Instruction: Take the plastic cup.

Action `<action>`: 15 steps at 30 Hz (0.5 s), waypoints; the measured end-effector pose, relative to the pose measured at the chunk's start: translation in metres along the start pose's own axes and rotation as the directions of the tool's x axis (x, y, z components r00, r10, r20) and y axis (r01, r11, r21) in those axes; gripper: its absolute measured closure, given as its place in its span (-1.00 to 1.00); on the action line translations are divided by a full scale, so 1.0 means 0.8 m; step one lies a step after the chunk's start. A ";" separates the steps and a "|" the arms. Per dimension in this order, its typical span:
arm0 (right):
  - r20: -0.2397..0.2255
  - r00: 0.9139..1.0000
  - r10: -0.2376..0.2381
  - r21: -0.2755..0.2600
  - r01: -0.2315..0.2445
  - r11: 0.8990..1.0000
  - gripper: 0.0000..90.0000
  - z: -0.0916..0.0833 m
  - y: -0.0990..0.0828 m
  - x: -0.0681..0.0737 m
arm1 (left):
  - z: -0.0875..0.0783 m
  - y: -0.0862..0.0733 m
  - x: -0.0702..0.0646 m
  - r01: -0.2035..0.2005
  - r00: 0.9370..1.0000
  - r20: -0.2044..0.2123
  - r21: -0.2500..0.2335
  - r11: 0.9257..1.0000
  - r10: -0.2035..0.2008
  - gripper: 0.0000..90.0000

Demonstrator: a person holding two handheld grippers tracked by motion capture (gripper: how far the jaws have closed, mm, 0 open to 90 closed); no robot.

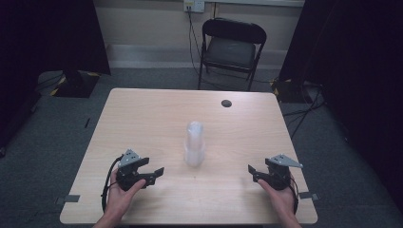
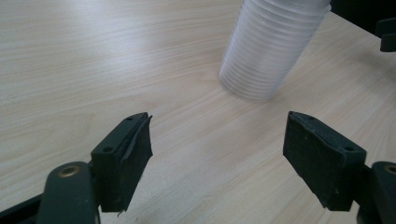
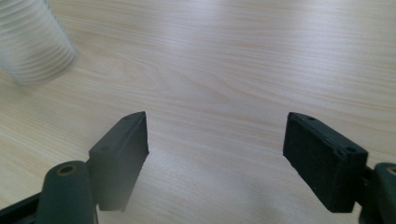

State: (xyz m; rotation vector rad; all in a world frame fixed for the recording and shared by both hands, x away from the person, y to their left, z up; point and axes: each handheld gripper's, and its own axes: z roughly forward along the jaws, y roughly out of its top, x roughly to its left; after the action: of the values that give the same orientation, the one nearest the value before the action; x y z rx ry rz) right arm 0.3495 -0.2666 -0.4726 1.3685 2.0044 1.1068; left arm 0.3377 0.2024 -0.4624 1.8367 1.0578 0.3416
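Observation:
A stack of clear ribbed plastic cups (image 1: 195,143) stands upside down in the middle of the wooden table (image 1: 142,114). My left gripper (image 1: 157,174) rests near the front left, held by a hand, its jaws open and empty and pointing toward the stack. In the left gripper view the cups (image 2: 271,51) stand ahead and to the right of the open gripper (image 2: 217,140). My right gripper (image 1: 253,173) sits at the front right, also open and empty. In the right gripper view the cups (image 3: 32,44) are at the upper left, well off from the gripper (image 3: 217,140).
A round dark cable hole (image 1: 226,103) is in the table's far right part. A black folding chair (image 1: 233,47) stands beyond the far edge. Dark curtains flank the room. The right gripper's tip (image 2: 386,32) peeks in at the left gripper view's top right.

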 end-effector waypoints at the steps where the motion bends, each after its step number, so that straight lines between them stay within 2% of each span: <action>1: -0.006 1.000 0.002 0.001 -0.002 1.000 -0.50 0.000 0.000 0.000 | 0.000 0.001 -0.001 -0.001 1.000 -0.001 -0.003 1.000 0.001 -0.48; 2: -0.006 1.000 0.006 0.005 -0.006 1.000 -0.49 0.000 0.000 -0.001 | 0.001 0.001 -0.001 -0.013 1.000 -0.011 0.000 1.000 0.013 -0.47; 3: -0.011 1.000 0.012 0.006 -0.012 1.000 -0.48 0.000 0.001 -0.001 | 0.001 0.002 -0.003 -0.041 0.999 -0.031 0.019 0.999 0.041 -0.46; 5: -0.023 0.999 0.026 0.013 -0.026 1.000 -0.45 0.001 0.002 -0.003 | 0.003 0.001 -0.004 -0.044 0.998 -0.042 0.042 0.998 0.046 -0.44; 6: -0.030 0.999 0.032 0.014 -0.031 0.999 -0.44 0.001 0.002 -0.004 | 0.004 0.001 -0.004 -0.033 0.999 -0.035 0.045 0.998 0.035 -0.42; 9: -0.043 0.998 0.040 0.014 -0.039 0.999 -0.42 0.001 0.003 -0.003 | 0.003 0.000 -0.005 -0.039 0.999 -0.021 0.052 0.998 0.040 -0.40; 13: -0.060 0.997 0.051 0.017 -0.050 0.999 -0.42 0.000 0.003 -0.002 | -0.003 0.004 -0.010 -0.052 0.998 0.025 0.026 0.998 0.051 -0.49; 15: -0.058 0.997 0.048 0.015 -0.048 0.999 -0.42 -0.001 0.004 -0.001 | -0.005 0.005 -0.012 -0.058 0.998 0.032 0.027 0.998 0.057 -0.52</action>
State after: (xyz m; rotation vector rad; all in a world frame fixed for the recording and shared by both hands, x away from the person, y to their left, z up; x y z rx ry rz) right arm 0.3511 -0.2673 -0.4699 1.4132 2.0330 1.1690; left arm 0.3315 0.1964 -0.4546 1.8946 0.9945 0.3322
